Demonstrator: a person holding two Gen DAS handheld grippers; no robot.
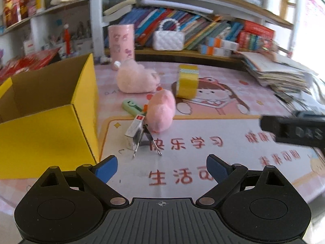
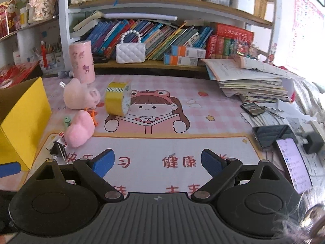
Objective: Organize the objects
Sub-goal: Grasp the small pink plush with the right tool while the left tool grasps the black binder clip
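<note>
Left tool (image 1: 162,167) at lower centre of its frame hovers spread wide and empty above the bench (image 1: 203,154); right tool (image 2: 157,163) likewise gapes wide with nothing between its pads. At mid-left lie a binder clip (image 1: 142,138), a pink plush (image 1: 160,111), a green eraser (image 1: 132,105) and yellow tape roll (image 1: 187,81). An open yellow box (image 1: 46,134) stands far left.

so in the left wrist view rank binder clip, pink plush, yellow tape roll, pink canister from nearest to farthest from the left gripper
From the left gripper:
1. binder clip, just ahead, slightly left
2. pink plush, behind the clip
3. yellow tape roll, mid-mat, right
4. pink canister, at the back by the shelf
</note>
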